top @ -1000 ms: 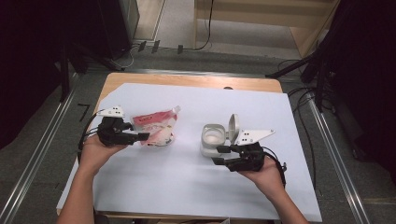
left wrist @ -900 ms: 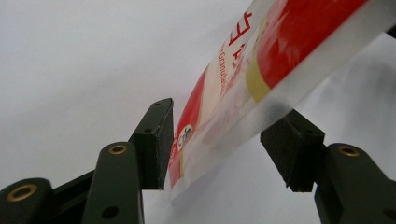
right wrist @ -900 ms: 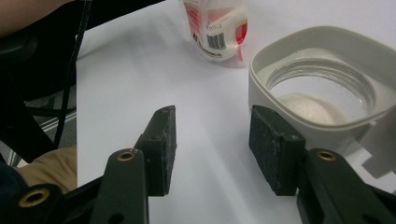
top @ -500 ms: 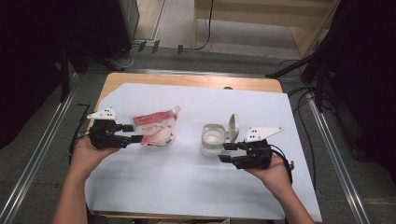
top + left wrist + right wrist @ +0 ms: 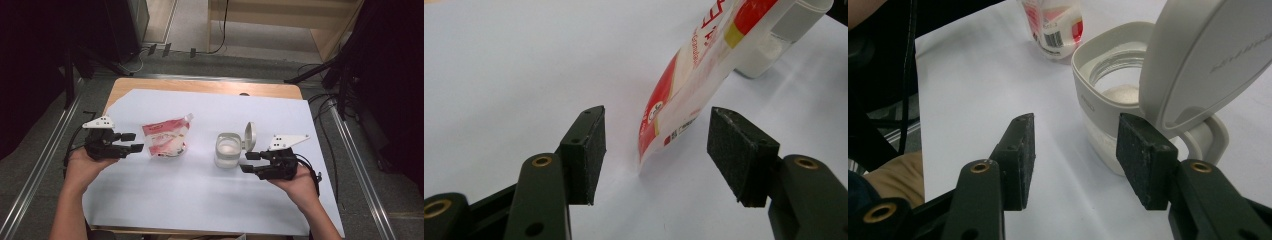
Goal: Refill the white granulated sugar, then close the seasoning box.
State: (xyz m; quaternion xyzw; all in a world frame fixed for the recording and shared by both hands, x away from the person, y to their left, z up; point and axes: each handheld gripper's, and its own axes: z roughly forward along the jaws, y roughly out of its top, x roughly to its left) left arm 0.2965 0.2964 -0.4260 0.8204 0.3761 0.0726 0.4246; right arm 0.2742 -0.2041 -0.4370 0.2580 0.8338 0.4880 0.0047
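Two grippers, both backed off now. Compared with a second ago, the left gripper [image 5: 134, 142] has been pulled away from the red-and-white pouch [image 5: 166, 139], which was being touched back then; now it's held just beside the pouch's left edge with its jaws spread wide and nothing between them. In the left gripper view the pouch [image 5: 694, 80] is seen lying just ahead of the open pads.

Moving right, the lidded container [image 5: 228, 150] is sat near the middle of the sheet, lid flipped up, with white powder visible inside [image 5: 1120, 92]. The right gripper [image 5: 249, 162] has also been drawn back a bit and lowered; its jaws are parted, empty, just to the container's right.

So both items look to have been let go and left standing apart, which probably means a fresh grasp on the pouch is being lined up for pouring.

Everything is laid on a white sheet [image 5: 210, 200] over a wooden table [image 5: 200, 86]. Grey floor, cables [image 5: 220, 30] and dark equipment are seen around it.
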